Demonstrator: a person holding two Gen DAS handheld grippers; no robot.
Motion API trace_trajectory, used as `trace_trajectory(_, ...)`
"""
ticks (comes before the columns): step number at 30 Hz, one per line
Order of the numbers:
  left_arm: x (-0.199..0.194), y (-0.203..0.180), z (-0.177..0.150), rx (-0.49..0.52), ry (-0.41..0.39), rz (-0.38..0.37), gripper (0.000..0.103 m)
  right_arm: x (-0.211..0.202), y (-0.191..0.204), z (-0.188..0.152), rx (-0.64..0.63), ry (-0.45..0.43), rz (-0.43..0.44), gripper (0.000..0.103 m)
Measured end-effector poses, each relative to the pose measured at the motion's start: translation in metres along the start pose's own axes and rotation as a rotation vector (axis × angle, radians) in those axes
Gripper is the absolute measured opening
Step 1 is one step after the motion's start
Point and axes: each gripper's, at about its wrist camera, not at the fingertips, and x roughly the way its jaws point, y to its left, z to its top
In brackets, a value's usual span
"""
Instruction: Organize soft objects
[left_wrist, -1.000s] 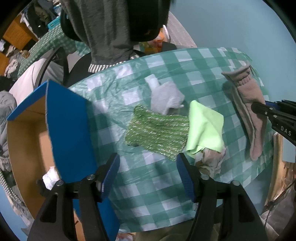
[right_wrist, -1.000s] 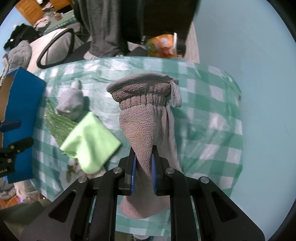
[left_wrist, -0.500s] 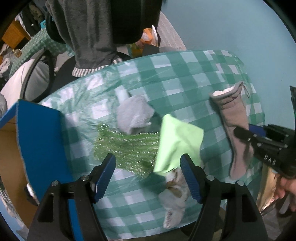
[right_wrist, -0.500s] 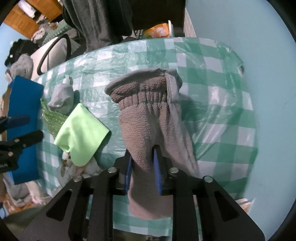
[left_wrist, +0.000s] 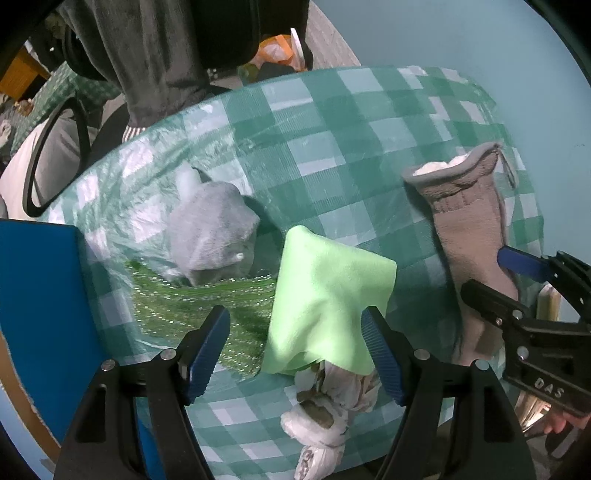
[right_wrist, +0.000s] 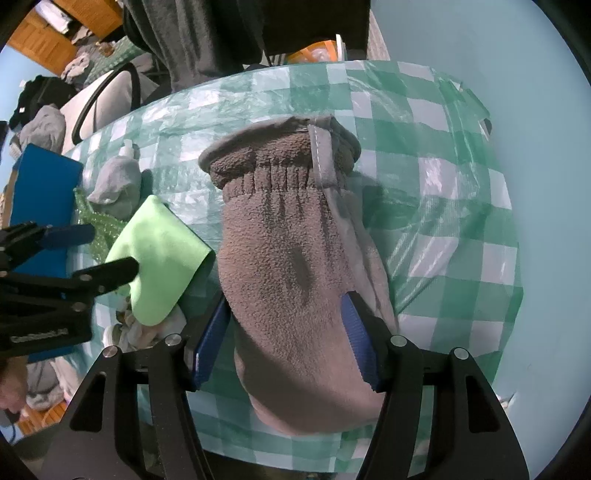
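Tablecloth (left_wrist: 332, 122) bears one brown mitten (right_wrist: 295, 280), one lime cloth (left_wrist: 328, 291), one grey bundle (left_wrist: 210, 236); right gripper (right_wrist: 286, 332) has just been opening around the mitten, left gripper (left_wrist: 295, 350) gapes.

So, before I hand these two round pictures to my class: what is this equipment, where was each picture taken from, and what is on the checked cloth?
No robot here: a person holds a two-finger clamp tool in each hand, each with a wide-angle camera looking along its fingers. One picture is from the left tool, the other from the right tool.

On the green checked tablecloth lie a brown fleece mitten, a light green cloth, a glittery green knit piece, a grey bundle and a crumpled white rag. A blue-sided cardboard box stands beside the table.

Nothing is gripped. The right tool's jaws have just been opening and straddle the mitten, which lies on the cloth. The left tool is open above the green cloth.
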Motion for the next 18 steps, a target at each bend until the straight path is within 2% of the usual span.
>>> trace_trajectory(6,0.009,-0.001,0.002,-0.029,0.016,-0.017,0.075,0.0,0.0,0.0,-0.009,-0.001,0.0,0.063)
trace_trajectory(9,0.009,-0.002,0.003,-0.033,0.011,-0.026,0.066,0.0,-0.001,-0.001,-0.006,-0.002,0.004,0.063)
trace_trajectory(12,0.008,-0.004,0.004,-0.029,0.014,-0.023,0.049,0.0,-0.001,0.0,-0.011,-0.001,-0.001,0.063)
trace_trajectory(14,0.009,-0.004,0.005,-0.027,0.009,-0.023,0.032,0.001,0.0,0.0,-0.014,0.0,-0.009,0.063)
trace_trajectory(16,0.009,-0.007,0.004,-0.023,0.006,-0.031,0.02,0.003,0.001,0.0,-0.018,0.003,-0.015,0.063)
trace_trajectory(18,0.006,-0.011,0.002,-0.016,-0.001,-0.037,0.012,0.006,0.003,0.001,-0.021,0.005,-0.027,0.064)
